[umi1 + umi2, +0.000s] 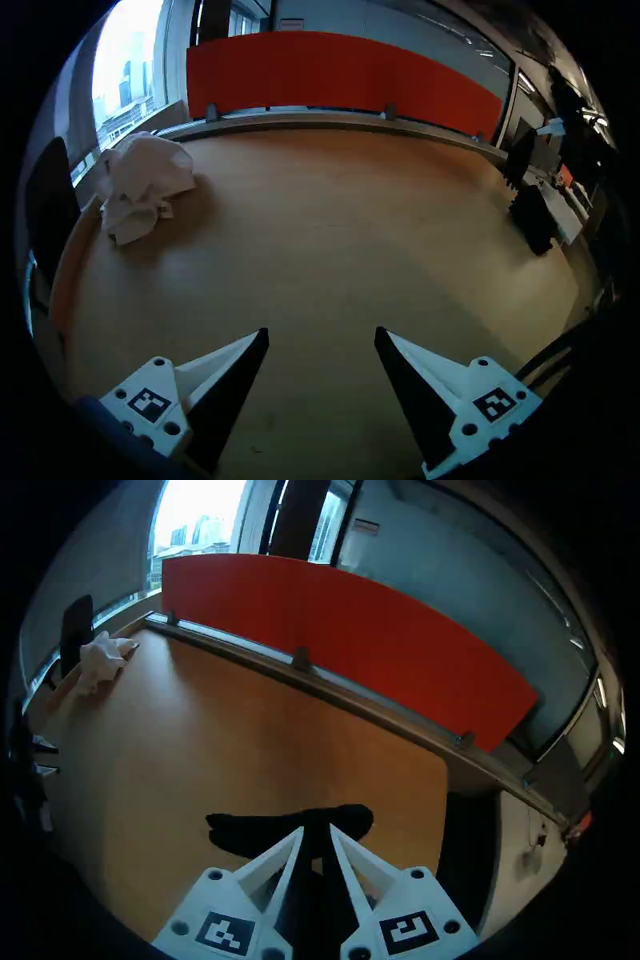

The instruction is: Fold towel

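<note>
On the pale wooden table [160,744], a crumpled black towel [240,828] is being pinched by the clenched right gripper [316,832]; the released left gripper [320,336] should be given another corner.

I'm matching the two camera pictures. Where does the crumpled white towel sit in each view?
Left gripper view: the crumpled white towel lies upper left on the wooden desk, near the window.
Right gripper view: the towel is small at the far left, at the desk's distant corner.
Shared landmark: the red partition along the desk's back edge.
</note>
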Demonstrator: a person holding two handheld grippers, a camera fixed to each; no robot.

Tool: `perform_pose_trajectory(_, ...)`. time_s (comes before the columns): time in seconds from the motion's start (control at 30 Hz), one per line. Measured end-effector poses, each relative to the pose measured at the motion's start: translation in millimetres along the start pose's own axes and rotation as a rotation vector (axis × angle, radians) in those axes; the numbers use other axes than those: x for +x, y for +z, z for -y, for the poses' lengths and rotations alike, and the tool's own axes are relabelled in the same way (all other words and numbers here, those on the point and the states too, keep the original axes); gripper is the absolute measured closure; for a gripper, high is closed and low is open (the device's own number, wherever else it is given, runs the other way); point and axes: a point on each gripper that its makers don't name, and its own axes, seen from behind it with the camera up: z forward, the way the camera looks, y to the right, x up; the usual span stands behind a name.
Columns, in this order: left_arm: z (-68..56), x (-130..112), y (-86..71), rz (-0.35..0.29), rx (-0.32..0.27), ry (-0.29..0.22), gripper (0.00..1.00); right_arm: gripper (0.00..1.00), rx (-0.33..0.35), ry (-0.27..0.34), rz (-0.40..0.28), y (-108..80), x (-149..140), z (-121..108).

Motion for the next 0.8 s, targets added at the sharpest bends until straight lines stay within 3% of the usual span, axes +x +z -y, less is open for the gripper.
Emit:
perform_pose_trajectory(0.47,-1.4,1.7,-1.0,0.001,-0.005,0.012,0.01,0.93,-0.02,0.023,0.026,-19.2,-33.1,-10.8)
perform_pose_trajectory(0.8,-0.1,-1.5,-3.9,0.005,-0.009,0.019,0.01,0.93,-0.052,0.067,0.077,-40.2,-85.5,-21.9)
